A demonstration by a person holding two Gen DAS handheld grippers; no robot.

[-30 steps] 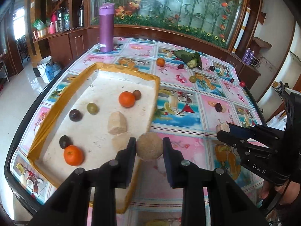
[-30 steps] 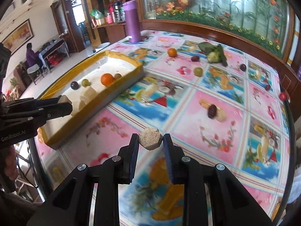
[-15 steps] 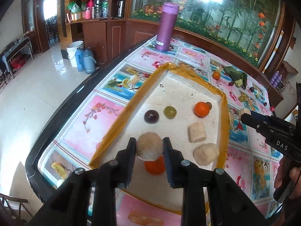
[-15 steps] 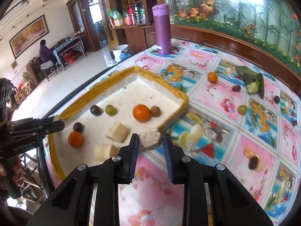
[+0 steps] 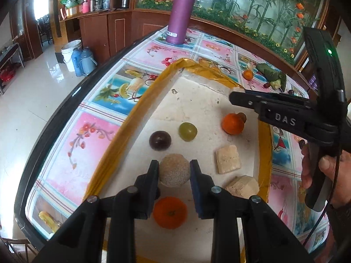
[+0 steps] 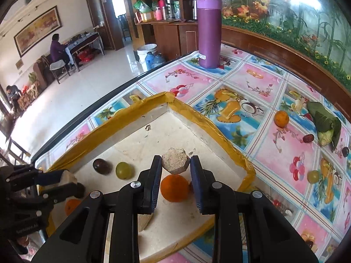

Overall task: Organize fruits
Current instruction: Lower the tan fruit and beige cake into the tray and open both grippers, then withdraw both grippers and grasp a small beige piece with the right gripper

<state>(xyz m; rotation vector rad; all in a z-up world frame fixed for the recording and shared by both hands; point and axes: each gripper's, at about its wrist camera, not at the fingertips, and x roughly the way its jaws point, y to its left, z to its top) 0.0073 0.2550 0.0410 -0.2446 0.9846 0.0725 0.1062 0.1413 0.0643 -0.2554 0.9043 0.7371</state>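
My left gripper (image 5: 174, 171) is shut on a round beige cake (image 5: 174, 173) and holds it above the white tray (image 5: 197, 92) with yellow taped rim. My right gripper (image 6: 175, 164) is shut on a smaller beige chunk (image 6: 175, 161) over the same tray (image 6: 136, 131). In the tray lie two oranges (image 5: 232, 123) (image 5: 170, 212), a dark grape (image 5: 160, 140), a green grape (image 5: 187, 131) and two beige blocks (image 5: 228, 159). The right gripper shows in the left wrist view (image 5: 237, 92); the left shows in the right wrist view (image 6: 65, 180).
A purple flask (image 6: 209, 30) stands at the table's far corner. Loose fruit lies on the patterned cloth to the right: an orange (image 6: 281, 118), dark grapes (image 6: 308, 138), a green grape (image 6: 313, 176) and a leaf-wrapped bundle (image 6: 326, 125). The table edge (image 5: 54, 118) runs left of the tray.
Both grippers have moved left from over the tablecloth to over the tray, each still holding its beige piece. The right gripper has come closer to the tray's far corner.
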